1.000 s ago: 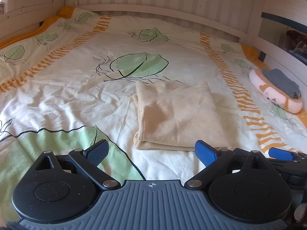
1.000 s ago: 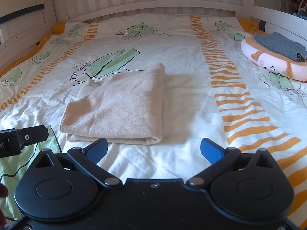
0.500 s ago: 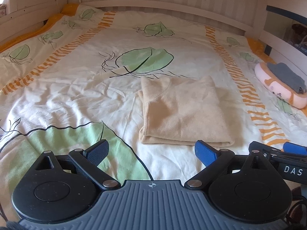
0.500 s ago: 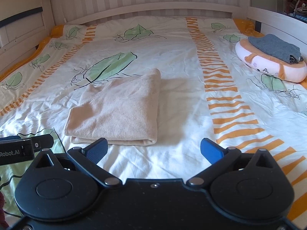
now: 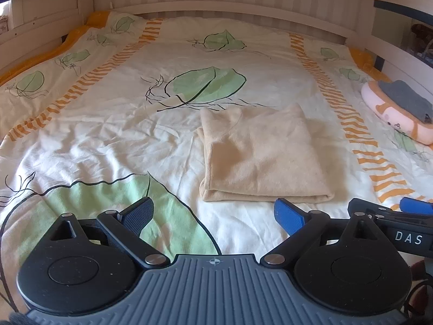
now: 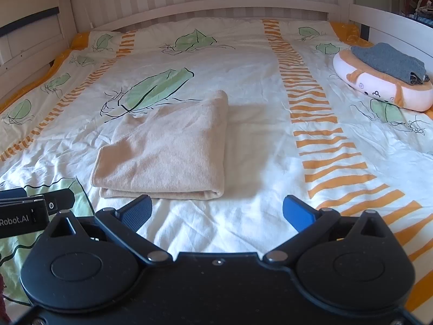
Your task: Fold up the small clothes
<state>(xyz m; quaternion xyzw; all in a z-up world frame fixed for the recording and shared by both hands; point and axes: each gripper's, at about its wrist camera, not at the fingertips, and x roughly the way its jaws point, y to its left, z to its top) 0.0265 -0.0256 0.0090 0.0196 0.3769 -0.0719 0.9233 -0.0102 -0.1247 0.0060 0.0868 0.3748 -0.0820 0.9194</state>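
Note:
A beige garment [image 5: 262, 157] [image 6: 170, 149] lies folded into a flat rectangle on the bed, its folded edge toward me. My left gripper [image 5: 213, 214] hangs open just short of the garment's near edge, nothing between its blue pads. My right gripper [image 6: 216, 211] is also open and empty, near the garment's front right corner. Each gripper shows at the edge of the other's view: the right one [image 5: 392, 216] at the left view's right side, the left one [image 6: 29, 211] at the right view's left side.
The white bedsheet [image 6: 257, 86] has green leaves and orange stripes. A pink plush cushion [image 6: 379, 86] carries a folded grey garment [image 6: 389, 62] at the right. White wooden rails [image 5: 216, 8] enclose the bed at the back and both sides.
Both grippers have pulled back and risen a little, so the folded garment sits farther away in both views. It has not moved on the sheet.

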